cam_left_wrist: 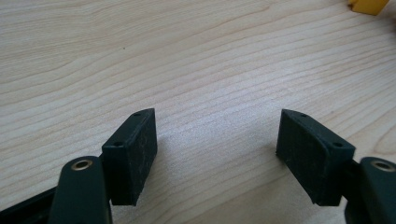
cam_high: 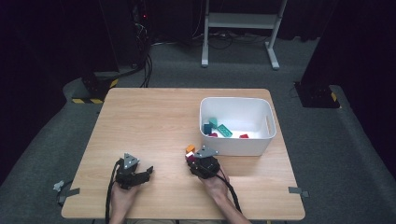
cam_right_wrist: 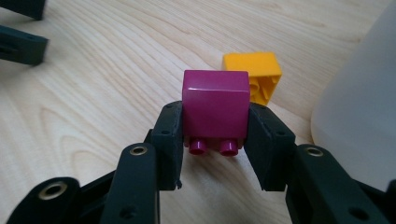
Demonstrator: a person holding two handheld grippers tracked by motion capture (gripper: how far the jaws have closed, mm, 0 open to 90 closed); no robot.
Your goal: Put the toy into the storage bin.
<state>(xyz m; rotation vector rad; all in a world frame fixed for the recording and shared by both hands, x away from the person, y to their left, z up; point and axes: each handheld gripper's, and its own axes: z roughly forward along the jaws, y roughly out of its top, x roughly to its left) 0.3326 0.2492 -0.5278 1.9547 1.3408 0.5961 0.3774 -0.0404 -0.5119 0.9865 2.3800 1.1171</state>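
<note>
Right gripper (cam_right_wrist: 215, 135): fingers (cam_right_wrist: 169, 140) clenched on a magenta block (cam_right_wrist: 215, 109), 1 pad pressed flat to each side. Block was a glossy plastic cube with rounded edges, 2 round studs pointing back toward the camera. It sat low over the worktop (cam_right_wrist: 93, 93), near the bin (cam_right_wrist: 359, 93); whether it touched the wood could not be told. In the high view the same gripper (cam_high: 192, 156) lay just in front of the bin's (cam_high: 236, 147) near wall, with the block (cam_high: 190, 157) at its tip.

Yellow block (cam_right_wrist: 254, 70): glossy plastic, square, hollow underside turned partly toward the camera, lying on the worktop just behind the magenta block. In the high view it (cam_high: 190, 149) read as orange, beside the bin's left corner.

Left gripper (cam_left_wrist: 217, 140): fingers (cam_left_wrist: 133, 149) released, spread wide, nothing between them, bare wood under the gap. Pads were matt black, slab-shaped, each with 2 small screw holes. In the high view this gripper (cam_high: 148, 171) rested at the near left of the worktop, well apart from the right one.

Bin: white plastic, rectangular, rounded corners, slot handle on the right wall. Held several small blocks in teal (cam_high: 223, 129) and red (cam_high: 243, 136).

Worktop (cam_high: 154, 121): pale wood-grain laminate, smooth, rectangular.
</note>
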